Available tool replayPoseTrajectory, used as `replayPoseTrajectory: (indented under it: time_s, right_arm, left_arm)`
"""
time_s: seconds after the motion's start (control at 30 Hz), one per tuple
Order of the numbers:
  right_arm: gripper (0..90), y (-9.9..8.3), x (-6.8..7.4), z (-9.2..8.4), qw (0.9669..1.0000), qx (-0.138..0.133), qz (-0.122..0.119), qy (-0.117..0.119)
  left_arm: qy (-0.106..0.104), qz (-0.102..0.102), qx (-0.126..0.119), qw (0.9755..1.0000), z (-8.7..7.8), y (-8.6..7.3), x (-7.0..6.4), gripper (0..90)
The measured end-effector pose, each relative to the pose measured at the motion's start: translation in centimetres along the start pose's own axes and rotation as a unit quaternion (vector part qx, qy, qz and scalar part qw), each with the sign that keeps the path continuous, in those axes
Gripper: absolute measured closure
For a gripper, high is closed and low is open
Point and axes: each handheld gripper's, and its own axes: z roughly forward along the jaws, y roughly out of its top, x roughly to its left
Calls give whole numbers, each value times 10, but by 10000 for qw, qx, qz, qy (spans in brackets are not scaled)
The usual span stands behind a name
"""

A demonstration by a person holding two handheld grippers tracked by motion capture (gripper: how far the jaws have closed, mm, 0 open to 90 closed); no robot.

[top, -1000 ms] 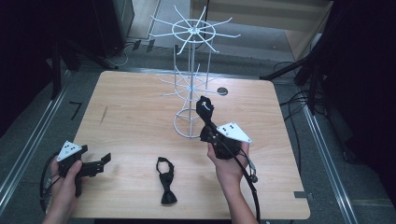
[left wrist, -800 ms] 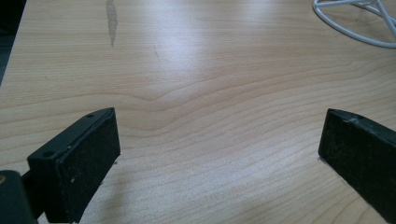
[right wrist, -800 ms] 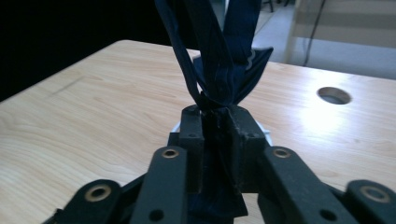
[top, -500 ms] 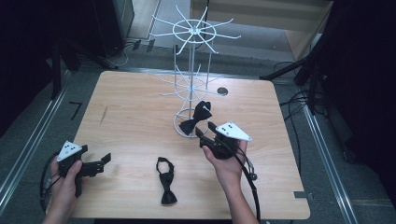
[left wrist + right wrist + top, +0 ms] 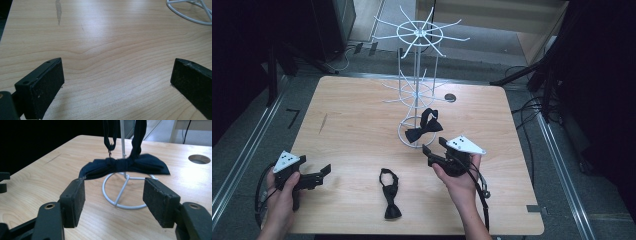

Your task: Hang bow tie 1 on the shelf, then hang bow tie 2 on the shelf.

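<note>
My right gripper (image 5: 435,149): jaws spread wide and empty, held just in front of the wire stand (image 5: 417,95), pointing at its ring base.
My left gripper (image 5: 323,171): jaws wide apart, nothing between them, low over the bare wood well to the left of the stand and nearer me.
Hanging bow tie (image 5: 424,127): dark, hooked by its strap on a low arm of the stand, the bow dangling just above the ring base; in my right gripper view it hangs straight ahead beyond the jaws (image 5: 125,166).
Second bow tie (image 5: 390,192): lying flat on the table (image 5: 352,125), in front of the stand, between my two hands.
Stand: white, upright, toward the far middle of the table.
</note>
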Motion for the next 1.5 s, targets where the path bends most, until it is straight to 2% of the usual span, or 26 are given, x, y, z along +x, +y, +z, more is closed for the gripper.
replayPoseTrajectory:
  time_s: [0.13, 0.27, 0.43, 0.57, 0.73, 0.83, 1.33, 1.5]
  right_arm:
    - [351, -6, -1, -2, 9999, 83, 38, 94]
    - [345, -13, -1, -1, 9994, 316, -90, 99]
    - [348, -20, -3, -2, 9989, 416, 84, 192]
    - [348, -30, -1, 0, 9978, 591, 126, 270]
    - [344, -42, 11, 12, 9948, 949, 85, 360]
    - [340, -45, 21, 17, 9927, 1096, 23, 511]
    - [347, -59, 48, 29, 9855, 1465, -88, 852]
    - [374, -63, 57, 32, 9828, 1562, -160, 975]
  left_arm:
    - [10, -34, -26, 10000, 0, 0, 0, 0]
    - [9, -55, -5, 10000, -1, -1, 1, 0]
    - [-4, -105, 10, 9999, -1, 0, 1, 0]
    - [51, -23, 8, 10000, 0, 0, 0, 0]
    - [32, 21, 24, 10000, 0, 0, -1, 0]
    - [-11, -2, 26, 10000, 0, 0, 0, 0]
    - [31, 68, 30, 10000, 1, 0, -2, 0]
    - [14, 34, 22, 10000, 1, 0, -1, 0]
